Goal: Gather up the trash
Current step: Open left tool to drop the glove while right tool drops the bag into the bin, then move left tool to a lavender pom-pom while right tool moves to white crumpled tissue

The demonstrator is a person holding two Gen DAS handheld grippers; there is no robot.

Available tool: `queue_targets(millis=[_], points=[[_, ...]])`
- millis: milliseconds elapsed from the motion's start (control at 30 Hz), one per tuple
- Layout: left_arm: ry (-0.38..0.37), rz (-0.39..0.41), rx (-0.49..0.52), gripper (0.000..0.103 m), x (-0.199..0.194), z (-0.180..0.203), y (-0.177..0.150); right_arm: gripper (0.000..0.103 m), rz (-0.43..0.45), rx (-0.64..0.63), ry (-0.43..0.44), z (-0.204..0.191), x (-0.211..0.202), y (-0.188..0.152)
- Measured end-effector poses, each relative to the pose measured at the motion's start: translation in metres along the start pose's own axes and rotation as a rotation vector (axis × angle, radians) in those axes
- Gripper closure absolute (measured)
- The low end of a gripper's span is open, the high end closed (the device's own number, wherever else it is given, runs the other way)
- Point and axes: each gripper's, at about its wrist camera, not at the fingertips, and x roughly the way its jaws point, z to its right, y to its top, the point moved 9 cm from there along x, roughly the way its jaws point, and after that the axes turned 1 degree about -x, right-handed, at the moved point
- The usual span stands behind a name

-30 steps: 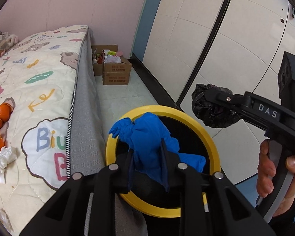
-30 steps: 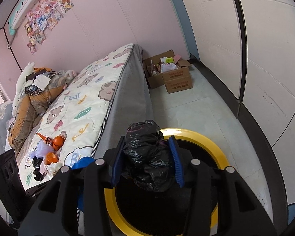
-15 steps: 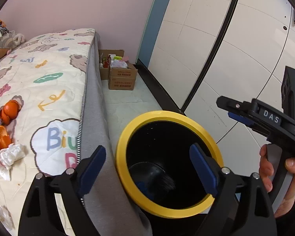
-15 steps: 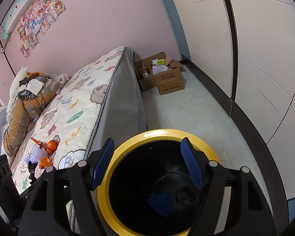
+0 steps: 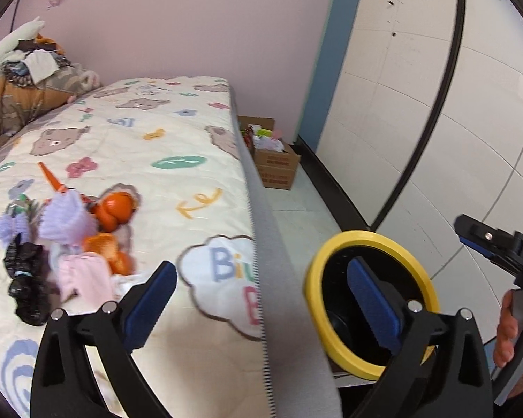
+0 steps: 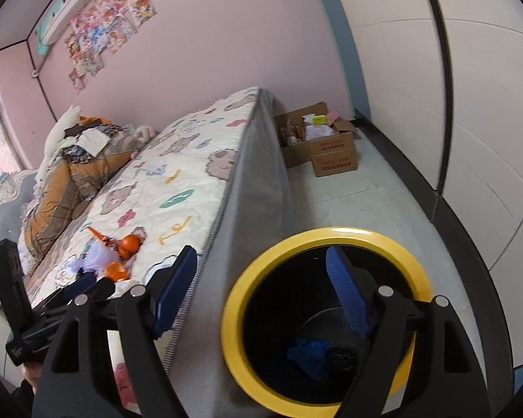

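A narrow floor strip (image 6: 376,188) is bounded by the mattress side (image 6: 258,188) and wardrobe doors (image 6: 470,111); it is partly blocked by a yellow-rimmed bin (image 6: 233,317) and cardboard boxes (image 6: 334,156).

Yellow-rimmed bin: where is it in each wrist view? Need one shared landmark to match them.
Left wrist: the yellow-rimmed bin sits lower right, on the floor beside the mattress, partly behind the left gripper.
Right wrist: the bin fills the lower centre, seen from above past the right gripper; blue and black trash lies inside.
Shared landmark: the cardboard box on the floor by the far wall.
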Motion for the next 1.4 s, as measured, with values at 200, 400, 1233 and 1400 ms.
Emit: queue_targets(millis=[200,400,1233,1400], points=[[0.078,0.035,-0.042,0.008,-0.020,-0.059,0.010,0.027,-0.013,-0.065,0.074,-0.055,0.000,-0.006],[0.148,0.063,-0.128,0.008,-0.039,-0.123,0.020,0.026,-0.045,-0.119,0.133,-0.109,0.008,-0.015],[0.374,0.058,-0.339,0.008,-0.055,-0.317,0.014,0.024,-0.260,-0.327,0.375,-0.274,0.072,-0.114],[0.392,0.040,-0.378,0.008,-0.045,-0.342,0.007,0.023,-0.299,-0.393,0.418,-0.302,0.082,-0.139]])
